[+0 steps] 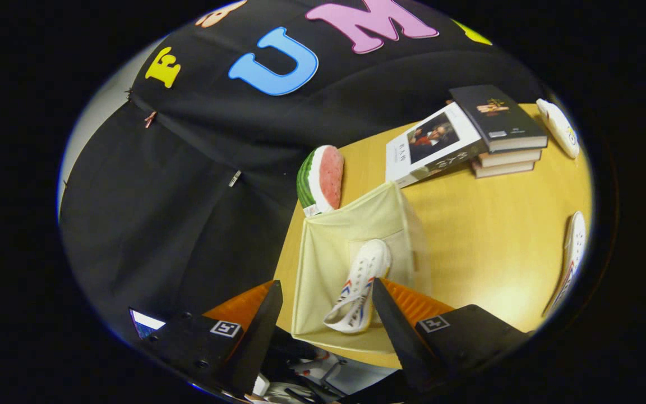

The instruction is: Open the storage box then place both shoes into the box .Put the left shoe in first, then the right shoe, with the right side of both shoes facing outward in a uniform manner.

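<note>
Spread wide and empty, my claw (327,314) hangs above the cream fabric storage box (334,247) at the wooden table's (485,241) near edge, one white sneaker (359,289) inside. Second white shoe (572,252) waits at the right edge; nudged clumsily, I reckon it could fall off.

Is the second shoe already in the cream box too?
No. One white shoe lies inside the storage box, while the other shoe rests on the table; the gripper is open.
</note>
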The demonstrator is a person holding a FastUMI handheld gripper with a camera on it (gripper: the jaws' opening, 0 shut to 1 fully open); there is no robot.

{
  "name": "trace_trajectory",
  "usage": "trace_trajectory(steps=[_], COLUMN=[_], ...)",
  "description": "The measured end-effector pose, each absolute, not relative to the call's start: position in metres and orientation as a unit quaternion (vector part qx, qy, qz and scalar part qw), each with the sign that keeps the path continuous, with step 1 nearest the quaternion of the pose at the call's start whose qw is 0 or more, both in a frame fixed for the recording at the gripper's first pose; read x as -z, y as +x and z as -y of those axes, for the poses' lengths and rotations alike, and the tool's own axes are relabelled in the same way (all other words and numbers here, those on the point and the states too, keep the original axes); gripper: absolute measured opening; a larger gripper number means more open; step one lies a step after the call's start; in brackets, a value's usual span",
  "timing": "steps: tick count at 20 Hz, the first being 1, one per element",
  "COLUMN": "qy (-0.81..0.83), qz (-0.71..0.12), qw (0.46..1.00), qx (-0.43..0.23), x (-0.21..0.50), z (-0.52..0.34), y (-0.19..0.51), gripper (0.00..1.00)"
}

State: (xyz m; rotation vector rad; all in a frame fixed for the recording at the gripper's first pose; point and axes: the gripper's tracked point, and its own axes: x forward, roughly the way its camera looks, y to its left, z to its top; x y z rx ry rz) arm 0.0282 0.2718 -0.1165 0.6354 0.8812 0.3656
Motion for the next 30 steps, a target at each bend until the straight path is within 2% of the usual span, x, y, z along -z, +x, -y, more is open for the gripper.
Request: trace_trajectory(steps=[6,8,13,18,24,25,26,30], qy=[0.128,0.103,0.119,0.129,0.163,0.160,0.162,0.172], qz=[-0.417,-0.435,-0.484,-0.517,-0.543,-0.547,-0.545,-0.557], qw=[0.899,0.895,0.864,0.844,0.823,0.821,0.822,0.813], qx=[-0.036,0.007,0.069,0.061,0.025,0.016,0.011,0.012], x=[0.168,0.193,0.264,0.319,0.354,0.355,0.356,0.364], z=[-0.075,-0.016,0.095,0.142,0.131,0.130,0.128,0.120], y=[-0.015,-0.035,-0.078,-0.085,-0.077,-0.078,-0.075,-0.076], gripper=[0.99,0.99,0.99,0.99,0.96,0.93,0.81,0.51])
